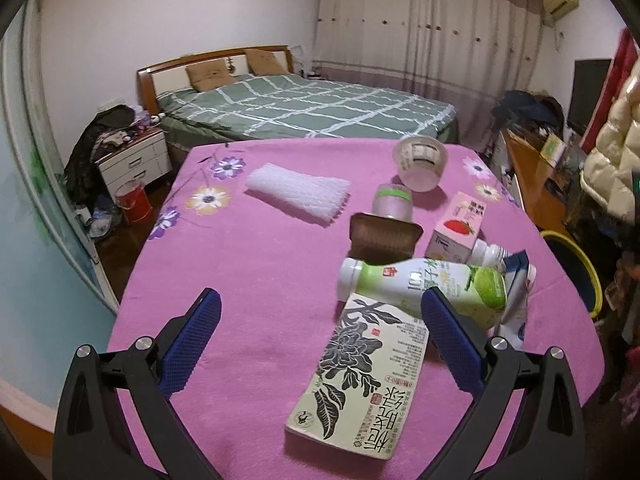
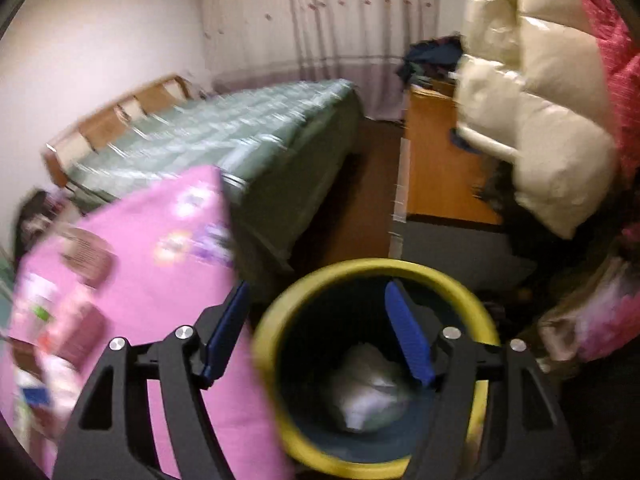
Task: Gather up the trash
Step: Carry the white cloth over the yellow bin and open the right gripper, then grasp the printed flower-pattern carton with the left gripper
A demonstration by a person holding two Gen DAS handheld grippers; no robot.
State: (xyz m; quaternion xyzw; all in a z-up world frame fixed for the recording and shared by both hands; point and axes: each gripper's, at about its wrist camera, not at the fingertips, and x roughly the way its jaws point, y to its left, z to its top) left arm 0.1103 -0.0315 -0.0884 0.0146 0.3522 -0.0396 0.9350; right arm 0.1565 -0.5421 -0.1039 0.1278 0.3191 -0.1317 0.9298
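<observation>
The flat printed carton [image 1: 360, 372] is lying on the pink desk [image 1: 248, 264] w/ its long axis running away from us, betw. our left gripper [image 1: 320, 340] fingers, which are standing wide & gripping nothing, so we're judging the left hand nearer for it. A smooth green-label bottle [image 1: 424, 284] is lying crosswise just beyond. Our right gripper [image 2: 320, 332] is hanging empty, fingers apart, over the yellow-rimmed bin [image 2: 372, 272], crumpled white trash [image 2: 368, 400] inside.
</observation>
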